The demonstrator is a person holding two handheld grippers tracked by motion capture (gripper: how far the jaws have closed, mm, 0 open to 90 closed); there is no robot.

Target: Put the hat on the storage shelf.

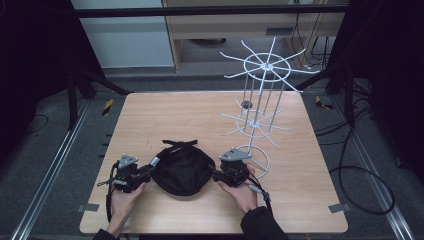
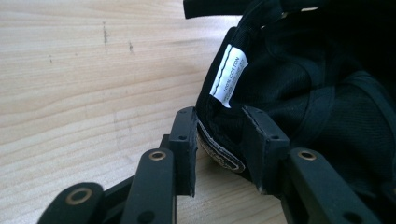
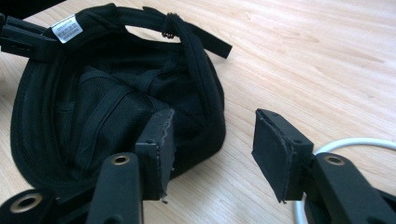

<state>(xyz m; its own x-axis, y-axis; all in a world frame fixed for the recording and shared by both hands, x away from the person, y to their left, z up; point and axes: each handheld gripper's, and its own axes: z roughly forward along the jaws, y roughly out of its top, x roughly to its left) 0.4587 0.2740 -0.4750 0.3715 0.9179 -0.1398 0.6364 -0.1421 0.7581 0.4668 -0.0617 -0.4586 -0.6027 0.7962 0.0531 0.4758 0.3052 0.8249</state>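
A black cap (image 1: 181,170) lies upside down on the wooden table (image 1: 165,115), its strap toward the far side. My left gripper (image 1: 150,167) is at the cap's left edge; in the left gripper view its jaws (image 2: 219,135) stand open astride the rim of the cap (image 2: 303,93), just below a white label (image 2: 229,74). My right gripper (image 1: 214,174) is at the cap's right edge. Its jaws (image 3: 212,140) are open: one pad is over the cap (image 3: 107,102), the other over bare wood. The left gripper (image 3: 18,39) shows at the cap's far rim.
A white wire display rack (image 1: 260,100) with two tiers of radiating hooks stands at the back right of the table. Its round base ring (image 3: 355,142) lies close beside my right gripper. Dark floor, cables and frame posts surround the table.
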